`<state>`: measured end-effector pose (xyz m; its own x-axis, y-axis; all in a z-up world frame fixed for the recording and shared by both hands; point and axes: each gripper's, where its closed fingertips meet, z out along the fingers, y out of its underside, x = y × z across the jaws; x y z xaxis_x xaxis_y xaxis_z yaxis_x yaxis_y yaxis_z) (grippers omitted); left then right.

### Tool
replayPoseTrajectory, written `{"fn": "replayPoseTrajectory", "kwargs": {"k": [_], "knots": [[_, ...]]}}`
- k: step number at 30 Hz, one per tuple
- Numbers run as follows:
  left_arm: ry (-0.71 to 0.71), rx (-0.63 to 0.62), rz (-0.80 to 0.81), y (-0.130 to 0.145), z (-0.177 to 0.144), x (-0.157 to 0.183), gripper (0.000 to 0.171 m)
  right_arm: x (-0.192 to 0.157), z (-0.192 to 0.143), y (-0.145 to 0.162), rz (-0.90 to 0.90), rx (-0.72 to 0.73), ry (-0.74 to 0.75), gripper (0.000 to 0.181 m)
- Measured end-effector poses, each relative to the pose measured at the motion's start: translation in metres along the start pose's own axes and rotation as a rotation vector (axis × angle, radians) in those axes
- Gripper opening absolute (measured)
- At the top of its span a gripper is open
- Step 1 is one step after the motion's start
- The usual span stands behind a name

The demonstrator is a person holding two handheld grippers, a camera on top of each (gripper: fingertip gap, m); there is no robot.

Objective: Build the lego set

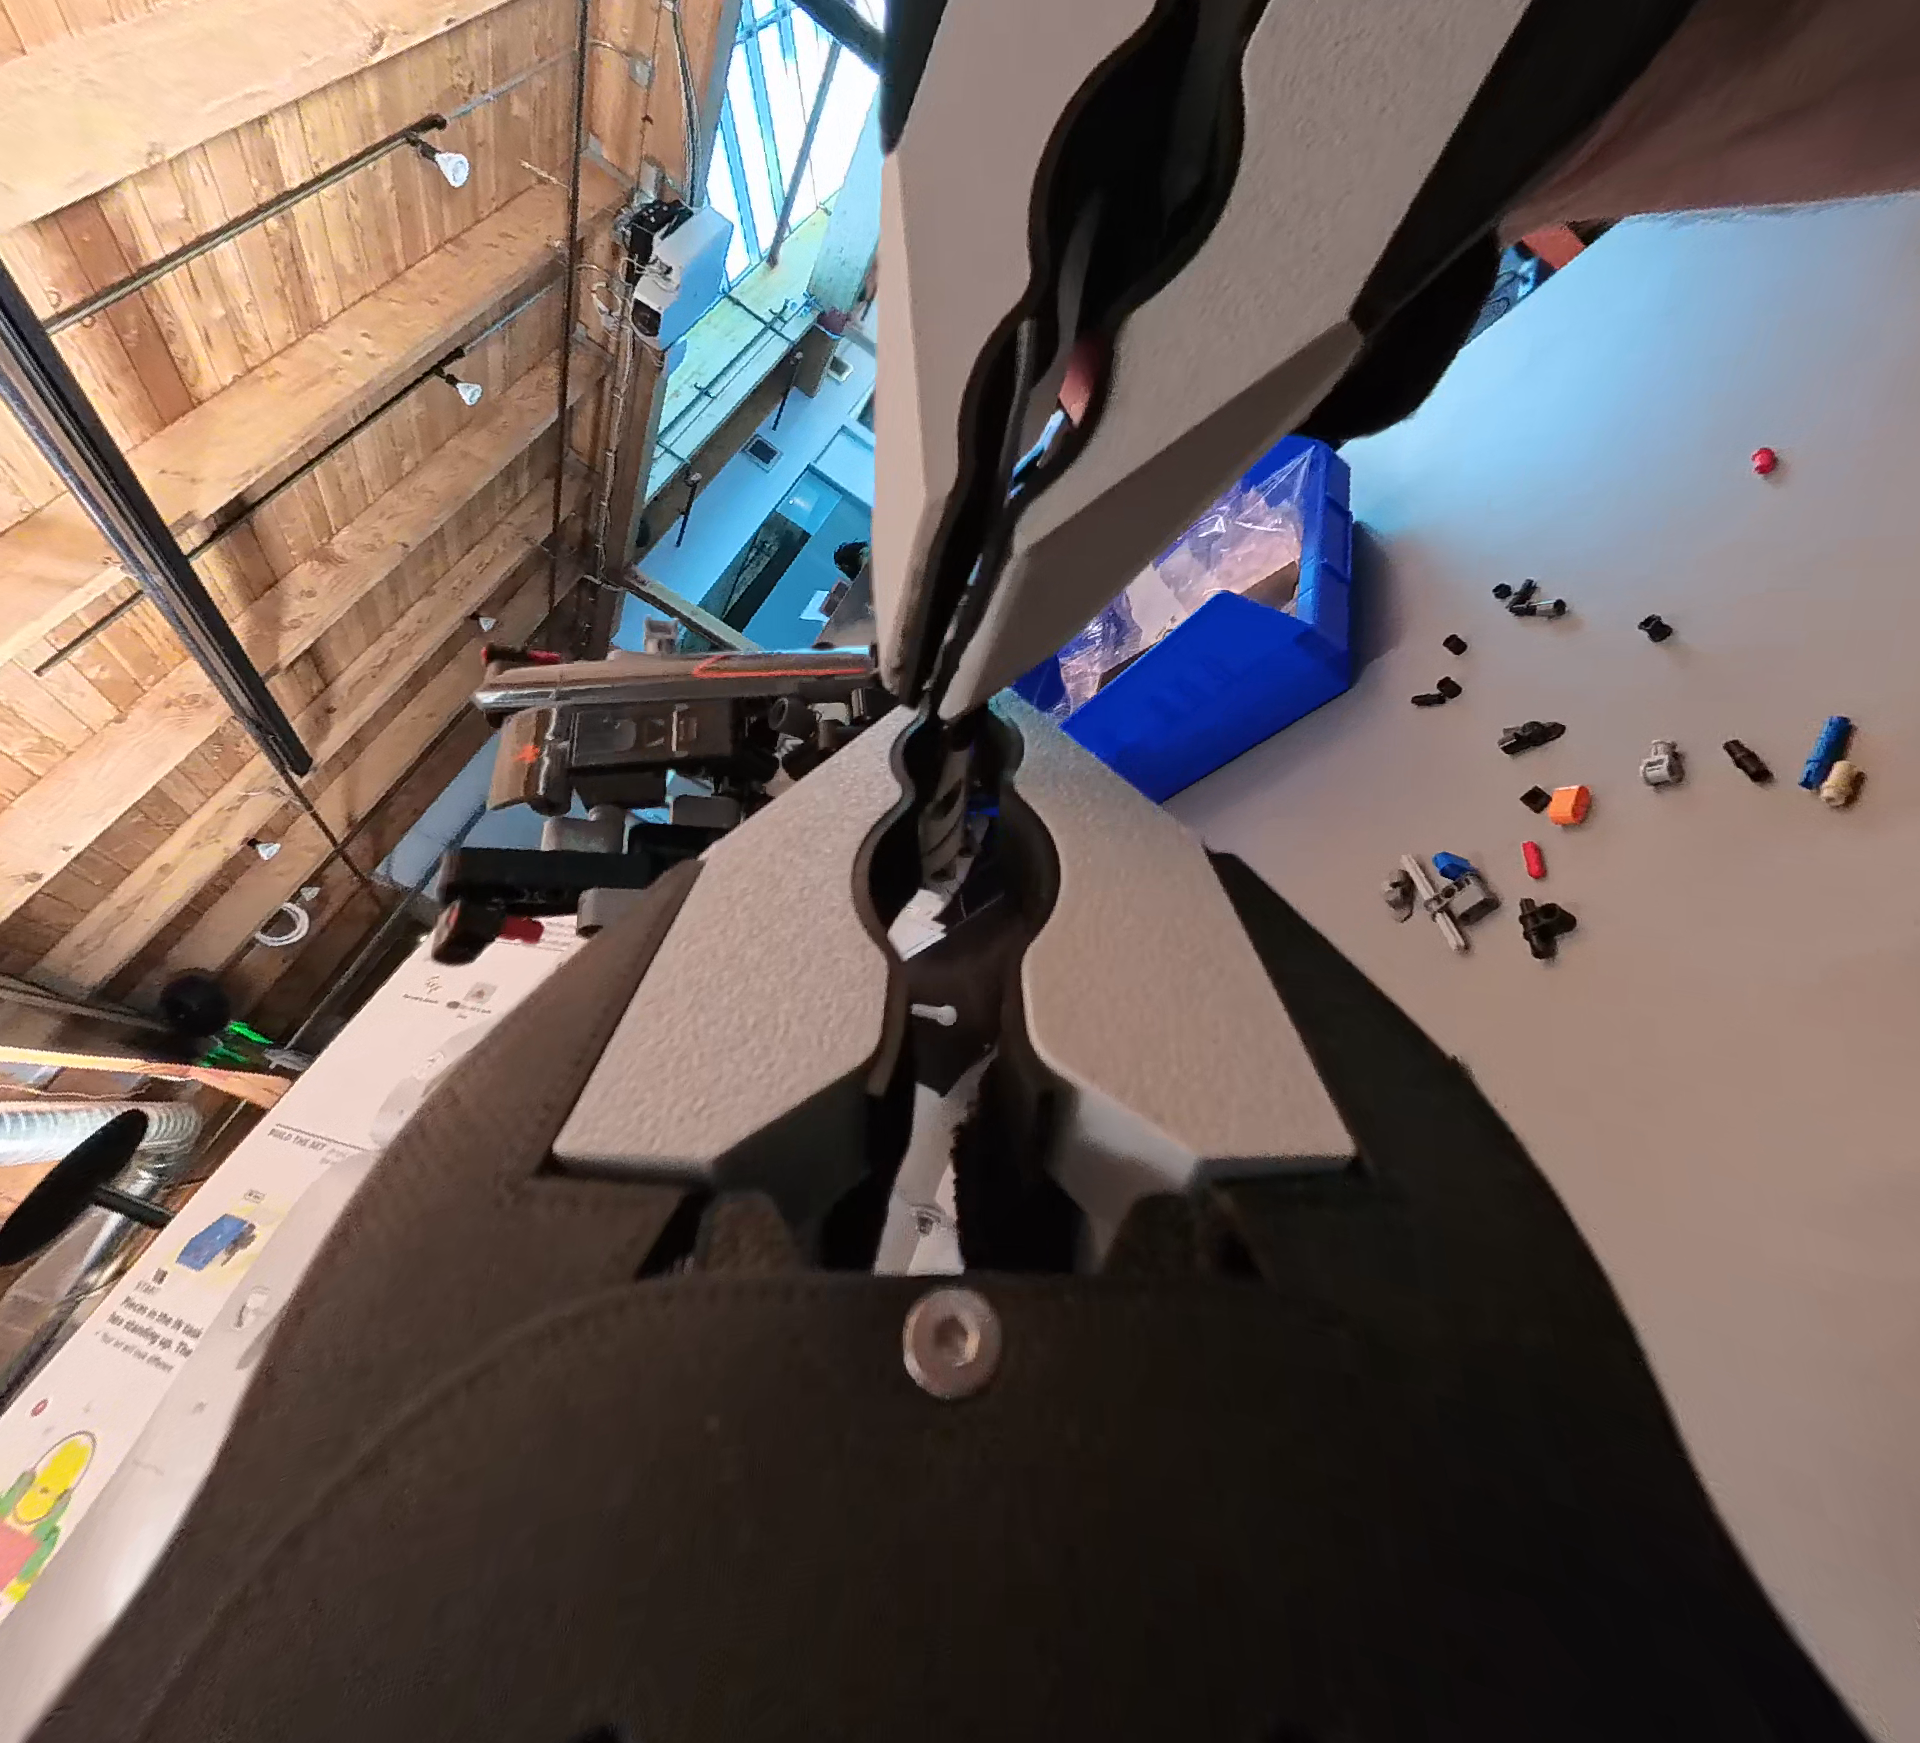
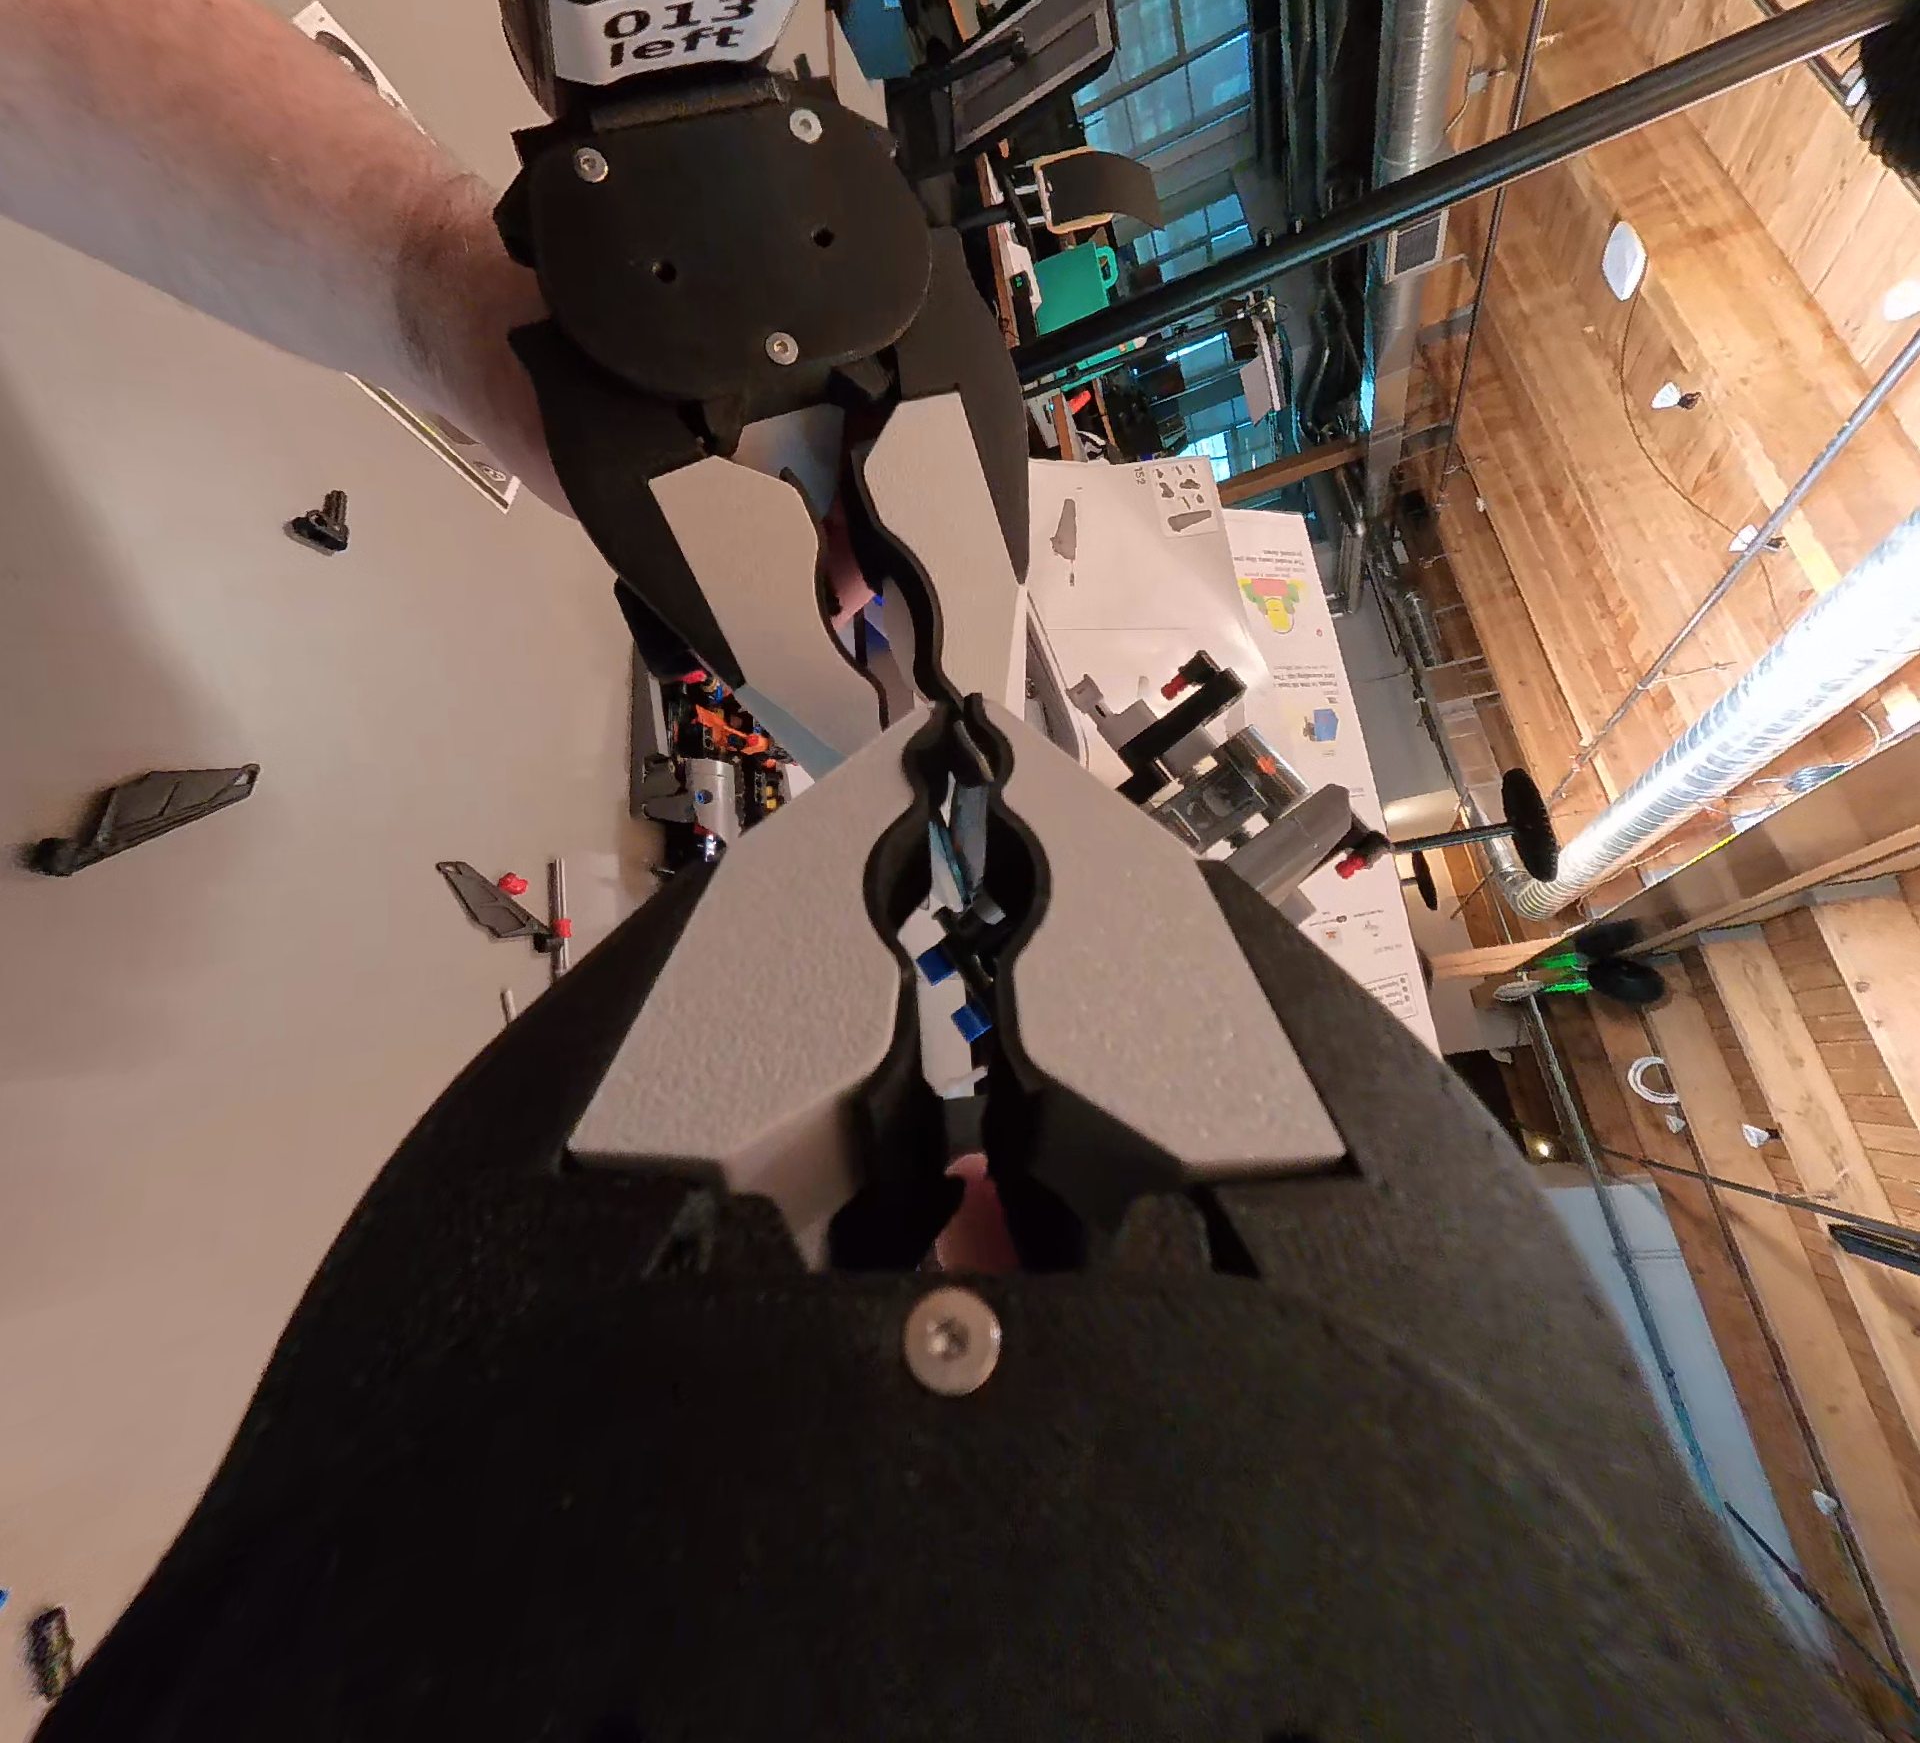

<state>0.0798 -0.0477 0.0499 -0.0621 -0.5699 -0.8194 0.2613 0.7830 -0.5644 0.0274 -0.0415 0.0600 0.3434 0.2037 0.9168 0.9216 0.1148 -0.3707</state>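
My two grippers meet tip to tip above the table. In the left wrist view my left gripper (image 1: 928,725) is shut on a small grey lego piece (image 1: 940,810) that shows between its fingers. My right gripper (image 1: 923,691) reaches in from above. In the right wrist view my right gripper (image 2: 961,729) is shut on a thin dark lego piece (image 2: 977,748) that runs back between its pads. My left gripper (image 2: 940,701) touches the same spot. I cannot tell whether both hold one piece. The grey part-built model (image 1: 623,737) stands behind, and it also shows in the right wrist view (image 2: 1247,789).
A blue bin (image 1: 1226,696) with plastic bags stands on the grey table (image 1: 1662,1174). Several loose small pieces (image 1: 1558,800) lie to its right. The instruction booklet (image 2: 1143,571) lies under the model. A second assembly with orange parts (image 2: 717,758) and a black wing piece (image 2: 156,805) lie on the table. The gap from one gripper's tips to the other's is roughly 5 centimeters.
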Motion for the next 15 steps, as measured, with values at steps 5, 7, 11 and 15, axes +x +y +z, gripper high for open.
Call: {"fn": "replayPoseTrajectory", "kwargs": {"k": [5,7,11,15], "knots": [[-0.002,-0.011,0.025,-0.001,0.001,0.002,0.004,0.0,-0.002,0.0,0.026,0.013,0.003,0.001],[0.0,-0.016,0.028,0.001,0.001,0.003,0.004,0.001,-0.002,0.0,0.027,0.016,0.01,0.003],[0.007,-0.036,0.046,0.005,0.004,0.006,0.004,0.0,-0.004,-0.002,0.045,0.027,0.006,0.005],[0.007,-0.039,0.055,0.005,0.005,0.008,0.004,0.003,-0.011,-0.004,0.063,0.036,0.022,0.011]]}}
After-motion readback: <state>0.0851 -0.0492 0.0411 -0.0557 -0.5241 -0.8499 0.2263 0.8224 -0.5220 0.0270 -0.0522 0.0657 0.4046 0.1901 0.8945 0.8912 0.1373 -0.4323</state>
